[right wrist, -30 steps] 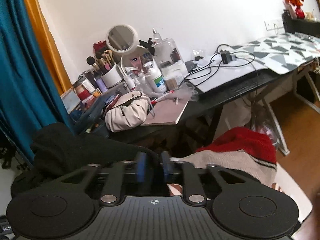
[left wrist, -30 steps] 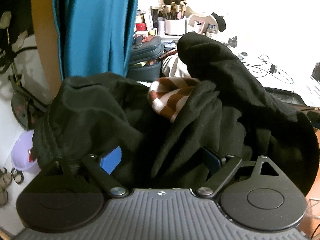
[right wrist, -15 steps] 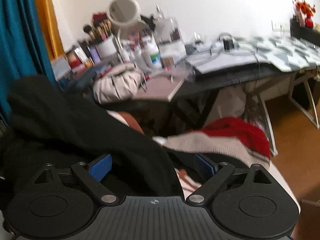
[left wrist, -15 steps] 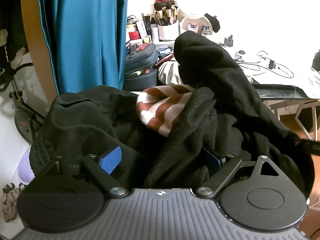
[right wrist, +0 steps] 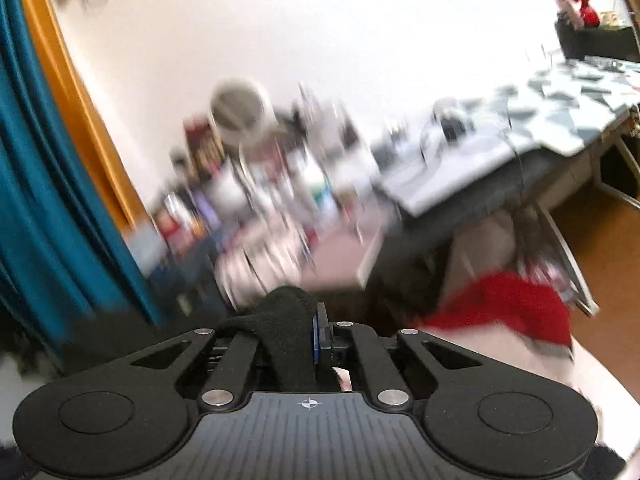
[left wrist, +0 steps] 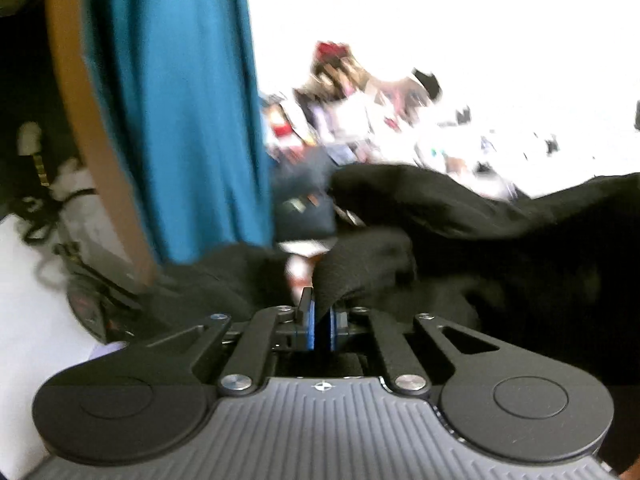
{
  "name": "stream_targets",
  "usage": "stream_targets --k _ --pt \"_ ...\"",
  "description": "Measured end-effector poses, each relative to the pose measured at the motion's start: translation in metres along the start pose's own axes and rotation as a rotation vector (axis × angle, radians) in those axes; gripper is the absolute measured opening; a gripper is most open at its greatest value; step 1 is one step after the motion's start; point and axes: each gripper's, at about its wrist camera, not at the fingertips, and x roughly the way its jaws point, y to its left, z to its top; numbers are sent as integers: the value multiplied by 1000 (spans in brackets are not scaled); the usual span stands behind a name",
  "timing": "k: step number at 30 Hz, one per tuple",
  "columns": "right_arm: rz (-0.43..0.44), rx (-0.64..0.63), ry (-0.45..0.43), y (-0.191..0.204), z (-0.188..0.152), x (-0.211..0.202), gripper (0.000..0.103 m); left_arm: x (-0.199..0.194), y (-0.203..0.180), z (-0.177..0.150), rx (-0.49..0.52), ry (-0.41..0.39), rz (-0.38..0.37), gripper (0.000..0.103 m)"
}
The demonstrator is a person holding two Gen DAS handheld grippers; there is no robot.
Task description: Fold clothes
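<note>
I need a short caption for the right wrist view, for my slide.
Right gripper shut on a fold of black garment, with a red and white garment lying beyond.

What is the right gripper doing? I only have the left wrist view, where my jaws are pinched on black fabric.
Observer: The right gripper is shut on the black garment too; a fold of it bulges up over the closed jaws.
Operator: Anything else lying near it?
Observer: Yes, a red and cream knit lies just beyond it to the right, not held.
Operator: And what is behind that?
Observer: A desk with a patterned top stands along the white wall; its contents are too blurred to name.
</note>
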Motion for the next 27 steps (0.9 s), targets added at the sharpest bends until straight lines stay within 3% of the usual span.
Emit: stream_targets --k 4,8,12,16,19,21,22,23,24,27 --pt "84 33 -106 10 40 -21 5 -33 38 29 -142 -117 117 7" --pt "159 71 -140 8 70 -35 5 -54 57 42 -195 -171 174 8" --pt "170 60 -114 8 81 -32 5 -35 40 27 -150 -65 117 14" --pt "121 26 0 8 72 -13 5 -11 7 2 -76 66 50 39" --pt "62 -55 98 6 55 1 6 -3 -16 -17 -34 125 22 40" --pt "15 -130 179 6 39 11 13 3 -24 -23 -36 152 4 40" --pt "-11 -166 234 4 31 16 16 4 -26 -25 -41 161 -3 34" --pt "-42 -183 272 3 25 21 28 4 -26 -28 -47 169 -8 16" --pt "-74 -198 308 2 19 26 43 4 -27 -28 -56 173 -11 12" --pt "-136 -168 345 -6 10 28 57 -3 -31 -22 -84 149 -13 8"
